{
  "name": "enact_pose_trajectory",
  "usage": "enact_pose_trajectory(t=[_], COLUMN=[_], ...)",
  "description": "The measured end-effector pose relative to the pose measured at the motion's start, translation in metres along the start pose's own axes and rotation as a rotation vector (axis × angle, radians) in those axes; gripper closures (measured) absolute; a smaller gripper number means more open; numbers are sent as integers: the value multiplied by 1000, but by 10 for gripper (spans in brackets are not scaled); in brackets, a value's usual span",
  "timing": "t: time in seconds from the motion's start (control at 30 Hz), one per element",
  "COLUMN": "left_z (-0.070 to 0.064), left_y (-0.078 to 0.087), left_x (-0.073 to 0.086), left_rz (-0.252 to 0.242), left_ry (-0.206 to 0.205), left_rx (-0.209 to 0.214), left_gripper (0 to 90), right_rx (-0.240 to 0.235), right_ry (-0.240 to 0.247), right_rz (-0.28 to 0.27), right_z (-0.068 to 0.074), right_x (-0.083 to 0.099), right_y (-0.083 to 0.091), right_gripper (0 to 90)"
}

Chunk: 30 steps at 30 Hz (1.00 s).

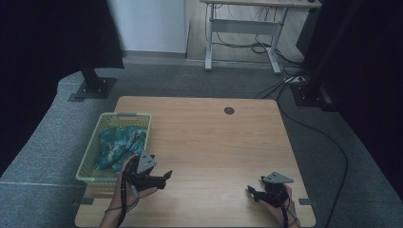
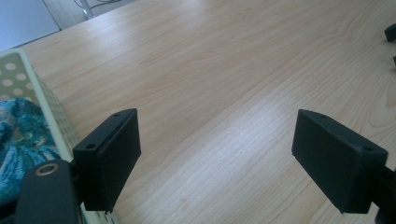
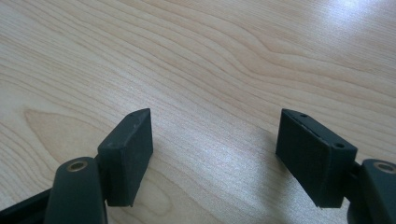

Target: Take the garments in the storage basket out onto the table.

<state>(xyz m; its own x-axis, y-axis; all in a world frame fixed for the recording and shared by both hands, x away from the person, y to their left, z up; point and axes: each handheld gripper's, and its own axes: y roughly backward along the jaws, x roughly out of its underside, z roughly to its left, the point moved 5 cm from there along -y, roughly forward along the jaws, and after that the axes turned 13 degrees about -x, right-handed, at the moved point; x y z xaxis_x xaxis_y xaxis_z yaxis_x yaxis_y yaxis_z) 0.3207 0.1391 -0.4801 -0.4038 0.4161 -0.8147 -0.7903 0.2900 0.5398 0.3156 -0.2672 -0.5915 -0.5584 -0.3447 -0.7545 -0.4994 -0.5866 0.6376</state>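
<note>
A light green perforated basket (image 1: 107, 119) stands at the left of the wooden table (image 1: 209, 142), with a crumpled teal patterned cloth (image 1: 119, 145) inside it. In the left gripper view the basket wall (image 2: 44, 100) and the cloth (image 2: 18, 140) lie at the left edge. My left gripper (image 1: 167, 176) sits just right of the basket's near corner, open, its jaws wide apart over bare wood (image 2: 217, 154). My right gripper (image 1: 251, 191) rests low near the table's front right, also open with nothing between its jaws (image 3: 215, 154).
A small dark round grommet (image 1: 229, 110) is set in the table near its far edge. Beyond the table are grey carpet, black stand bases (image 1: 92, 88), trailing cables (image 1: 313, 128) and a desk frame (image 1: 244, 33). The other gripper's tips (image 2: 391, 35) show at the right edge of the left gripper view.
</note>
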Motion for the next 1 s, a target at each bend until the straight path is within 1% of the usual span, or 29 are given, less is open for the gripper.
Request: enact_pose_trajectory(t=[0.2, 0.4, 0.5, 0.63, 0.77, 1.0], left_z=[6, 12, 15, 19, 23, 32], left_y=[-1, 0, -1, -2, -3, -2], left_x=[-2, -3, -2, 0, 2, 4], left_rz=[4, 2, 10, 13, 25, 26], left_ry=[-2, 7, 6, 16, 14, 36], left_rx=[-9, -21, -27, -34, -42, -56], left_gripper=[155, 155, 155, 156, 156, 156], right_rx=[0, 0, 0, 0, 0, 0], right_ry=[0, 0, 0, 0, 0, 0], right_rz=[0, 0, 0, 0, 0, 0], right_z=[0, 0, 0, 0, 0, 0], right_x=[0, 0, 0, 0, 0, 0], right_y=[0, 0, 0, 0, 0, 0], right_gripper=[265, 265, 265, 265, 265, 265])
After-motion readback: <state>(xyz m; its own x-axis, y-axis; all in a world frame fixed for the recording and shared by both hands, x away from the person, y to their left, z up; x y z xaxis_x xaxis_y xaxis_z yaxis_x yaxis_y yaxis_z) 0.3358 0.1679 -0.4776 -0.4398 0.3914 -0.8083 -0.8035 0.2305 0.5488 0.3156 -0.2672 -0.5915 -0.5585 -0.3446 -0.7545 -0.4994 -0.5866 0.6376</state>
